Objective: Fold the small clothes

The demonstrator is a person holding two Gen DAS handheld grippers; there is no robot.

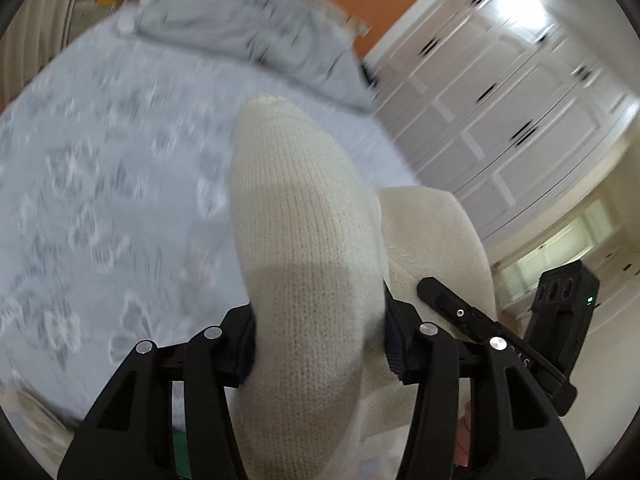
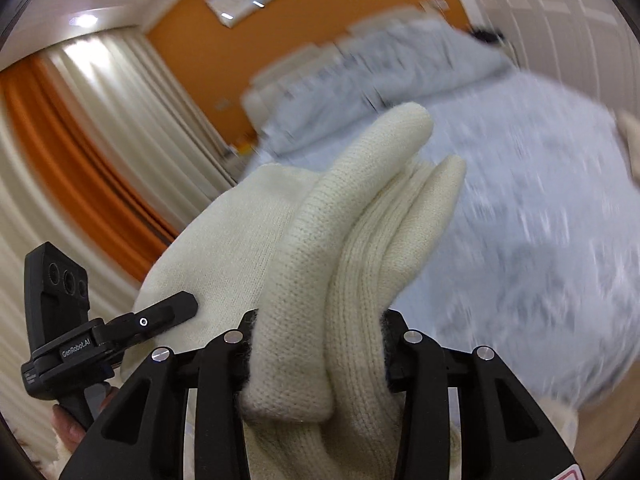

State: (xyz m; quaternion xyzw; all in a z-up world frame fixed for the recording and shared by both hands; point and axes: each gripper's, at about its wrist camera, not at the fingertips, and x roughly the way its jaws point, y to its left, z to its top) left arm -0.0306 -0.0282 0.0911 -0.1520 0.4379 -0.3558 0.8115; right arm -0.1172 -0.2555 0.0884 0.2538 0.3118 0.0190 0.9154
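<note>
We hold a cream knitted garment of thick ribbed wool [image 1: 304, 248] up off the pale blue bed with a floral bedspread [image 1: 100, 200], and both tools are clenched on it. In the left wrist view the left gripper [image 1: 318, 344] pinches a rounded fold of the knit between its black fingers, and the cloth rises past them, covering the middle of the view; its top edge ends short of the rumpled blue-grey duvet [image 1: 240, 28] at the head of the bed. Just right of that fold, the right gripper [image 1: 452, 304] reaches in and touches a second flap of the same garment. In the right wrist view the right gripper [image 2: 320, 344] is closed on a bunch of several layers [image 2: 352, 248], whose rounded ends stick up and to the right over the bed. The left gripper [image 2: 176, 308] lies against the smoother flap on the left, and its black body reads "GenRobot.AI" in white letters. The bedspread stretches open and flat beyond the garment in both views, though it is blurred. Around the bed we see an orange wall [image 2: 224, 40], cream and orange curtains [image 2: 92, 128] beside it, and white panelled wardrobe doors [image 1: 500, 100] with dark handles on the bed's far side.
</note>
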